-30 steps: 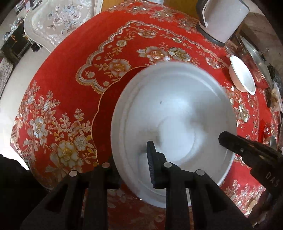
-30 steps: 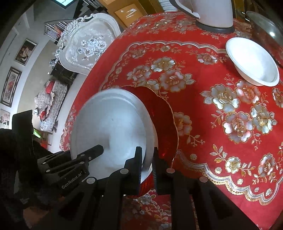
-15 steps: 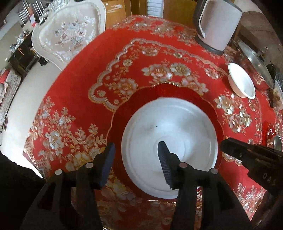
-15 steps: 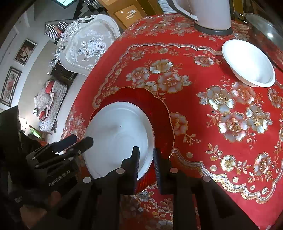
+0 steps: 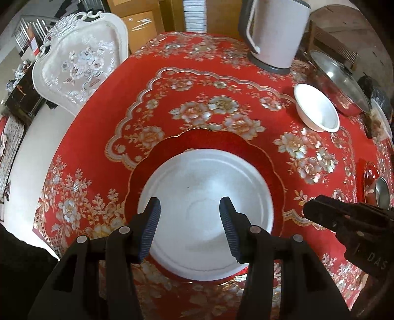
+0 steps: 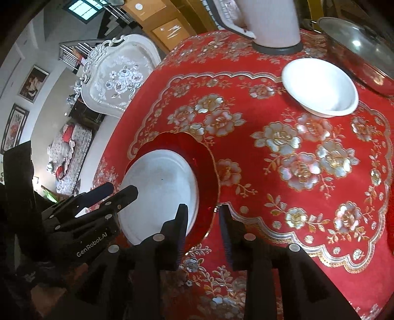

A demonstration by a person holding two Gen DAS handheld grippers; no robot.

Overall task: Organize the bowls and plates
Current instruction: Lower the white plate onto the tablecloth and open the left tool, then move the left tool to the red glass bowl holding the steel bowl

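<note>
The left tool [image 5: 189, 209] hangs over the white plate [image 5: 206, 197] with its two fingers spread wide and nothing between them. The right tool [image 6: 202, 216] sits just off that plate's near right edge, fingers spread too, though more narrowly, and empty. The white plate lies flat on a larger red plate [image 5: 270, 169] with a scalloped gold rim, and the red one shows as a ring around it. Both rest on the desk [image 5: 98, 137], which is draped in a bright red cloth printed with gold and silver flowers and scalloped borders. Farther back on the right stands a white bowl [image 6: 320, 88], upright and empty, well apart from the plates. Behind it a white kettle [image 5: 275, 34] sits on a dark base near the far edge, and just beside the bowl on the right is a pot with a glass lid [image 6: 357, 49]. At the far right edge a small metal bowl [image 5: 381, 194] shows in part. Past the desk on the left stands an ornate white chair [image 5: 78, 66] with a floral back, then wooden cabinets [image 6: 157, 22], a pale floor, framed pictures [image 6: 34, 83] on the wall and a patterned sofa [image 6: 66, 157].
</note>
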